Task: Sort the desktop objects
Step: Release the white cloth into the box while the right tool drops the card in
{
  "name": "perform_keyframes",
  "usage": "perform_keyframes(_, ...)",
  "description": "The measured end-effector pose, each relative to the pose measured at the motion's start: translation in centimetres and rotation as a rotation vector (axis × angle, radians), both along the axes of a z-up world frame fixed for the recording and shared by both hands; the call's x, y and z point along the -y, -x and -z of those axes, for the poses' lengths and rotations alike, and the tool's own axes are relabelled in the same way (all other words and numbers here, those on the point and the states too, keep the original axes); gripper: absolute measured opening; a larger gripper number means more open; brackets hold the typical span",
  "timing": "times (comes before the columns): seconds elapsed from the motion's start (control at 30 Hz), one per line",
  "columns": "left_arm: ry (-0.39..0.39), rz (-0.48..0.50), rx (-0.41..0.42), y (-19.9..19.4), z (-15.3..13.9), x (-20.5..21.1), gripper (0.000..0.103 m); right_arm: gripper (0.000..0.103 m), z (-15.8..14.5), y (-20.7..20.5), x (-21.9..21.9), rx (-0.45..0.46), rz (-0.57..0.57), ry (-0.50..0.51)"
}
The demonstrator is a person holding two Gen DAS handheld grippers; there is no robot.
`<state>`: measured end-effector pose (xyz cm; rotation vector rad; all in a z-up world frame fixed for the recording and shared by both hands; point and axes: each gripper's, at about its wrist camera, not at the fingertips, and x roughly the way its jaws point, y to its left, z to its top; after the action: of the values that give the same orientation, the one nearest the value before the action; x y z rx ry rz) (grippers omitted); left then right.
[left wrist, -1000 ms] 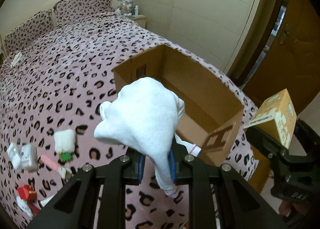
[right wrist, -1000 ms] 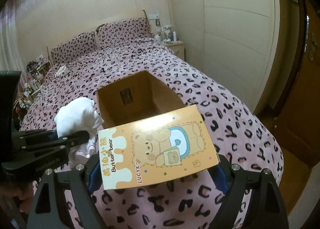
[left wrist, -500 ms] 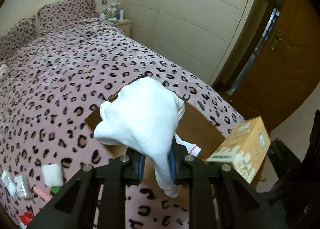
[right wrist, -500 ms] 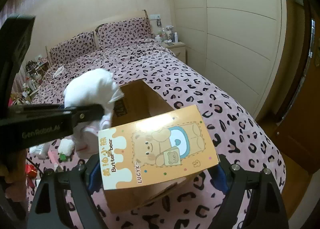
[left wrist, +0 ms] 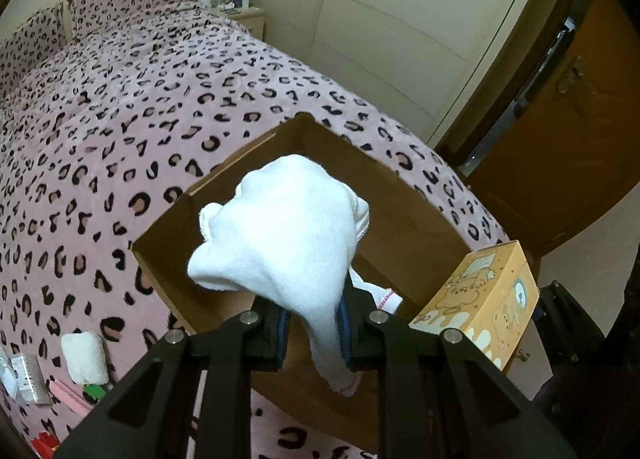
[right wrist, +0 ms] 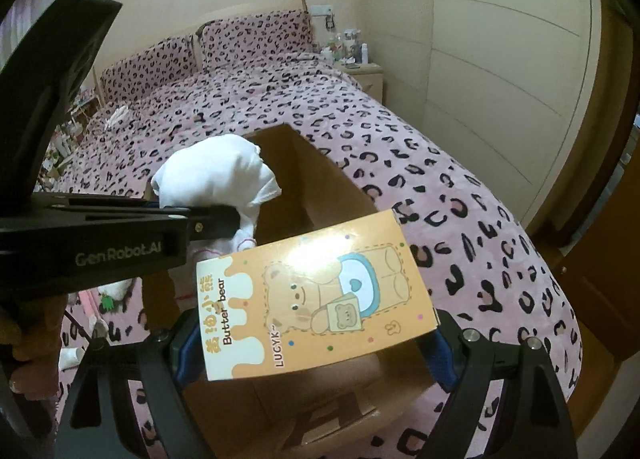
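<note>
Spreading beneath both my hands is a bed [left wrist: 168, 107] covered in pink leopard print, its pillows [right wrist: 248, 39] against the far wall. On it sits an open cardboard box [left wrist: 416, 227], brown walls standing, nothing visible on the part of its floor I can see. My left gripper [left wrist: 311, 333] is pinched tight on a white sock [left wrist: 280, 227], whose bunched body bulges above the jaws while its toe hangs below them, over the box's opening. My right gripper [right wrist: 316, 335] stands wide, clamped across an orange carton [right wrist: 316, 299] printed with a cartoon bear, held at the box's near edge. Left on the blanket beside the box are a small white fluffy roll [left wrist: 85, 355], a pink strip [left wrist: 66, 395] and a few packets [left wrist: 24, 377].
</note>
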<state>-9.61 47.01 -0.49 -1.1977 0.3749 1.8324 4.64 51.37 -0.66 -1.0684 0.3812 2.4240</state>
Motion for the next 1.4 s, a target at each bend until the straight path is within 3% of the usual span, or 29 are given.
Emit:
perform_keyframes(0.23, 0.019, 0.003, 0.011, 0.6, 1.7, 0.1, 0.020, 0.088, 1.5, 1.0, 0.0, 0.026, -0.016, 0.012)
perform_keyframes(0.53, 0.073, 0.008, -0.059, 0.0, 2.4, 0.1, 0.020, 0.088, 3.2, 1.9, -0.1, 0.065, -0.031, 0.014)
perform_keyframes(1.0, 0.094, 0.032, -0.100, -1.0, 2.6, -0.2, 0.025, 0.090, 3.4, 1.5, -0.6, 0.074, -0.025, 0.016)
perform_keyframes(1.07, 0.098, 0.031, -0.104, -1.0, 2.6, -0.3, 0.027, 0.090, 3.4, 1.5, -0.6, 0.079, -0.026, 0.018)
perform_keyframes(1.3, 0.068, 0.018, -0.112, -0.9, 2.1, 0.0, 0.061, 0.090, 3.4, 1.5, -0.9, 0.115, -0.020, 0.019)
perform_keyframes(1.4, 0.059, 0.015, -0.118, -0.9, 1.8, 0.1, 0.067, 0.091, 3.2, 1.3, -1.0, 0.114, -0.018, 0.017)
